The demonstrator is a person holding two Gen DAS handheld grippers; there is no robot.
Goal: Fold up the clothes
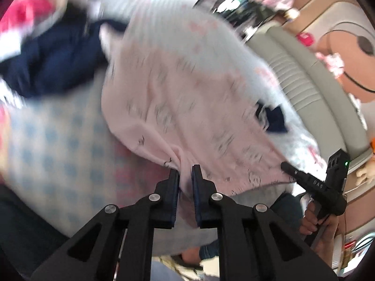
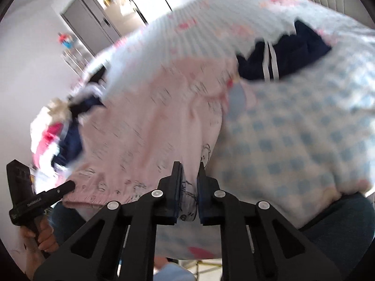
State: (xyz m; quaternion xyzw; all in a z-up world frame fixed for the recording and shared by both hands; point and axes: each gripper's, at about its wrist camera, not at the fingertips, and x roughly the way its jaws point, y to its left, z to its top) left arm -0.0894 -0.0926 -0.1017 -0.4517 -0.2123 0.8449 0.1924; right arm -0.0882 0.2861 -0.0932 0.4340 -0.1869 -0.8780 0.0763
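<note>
A pale pink garment (image 1: 178, 107) with small black cartoon prints is spread over the bed, and the picture is blurred by motion. My left gripper (image 1: 185, 171) is shut on a bunched fold at its near hem. In the right wrist view the same pink garment (image 2: 150, 126) stretches away, with my right gripper (image 2: 189, 167) shut on its near edge. Each gripper shows in the other's view: the right gripper (image 1: 284, 165) at the hem's right end, the left gripper (image 2: 71, 184) at the left, each held by a hand.
A blue-checked bedsheet (image 1: 54, 140) covers the bed. A dark navy garment (image 1: 54, 58) and red clothes (image 1: 25, 11) lie piled at the far left. Another navy piece with white stripes (image 2: 281, 53) lies beyond the pink garment. A cream padded headboard (image 1: 302, 86) runs along the right.
</note>
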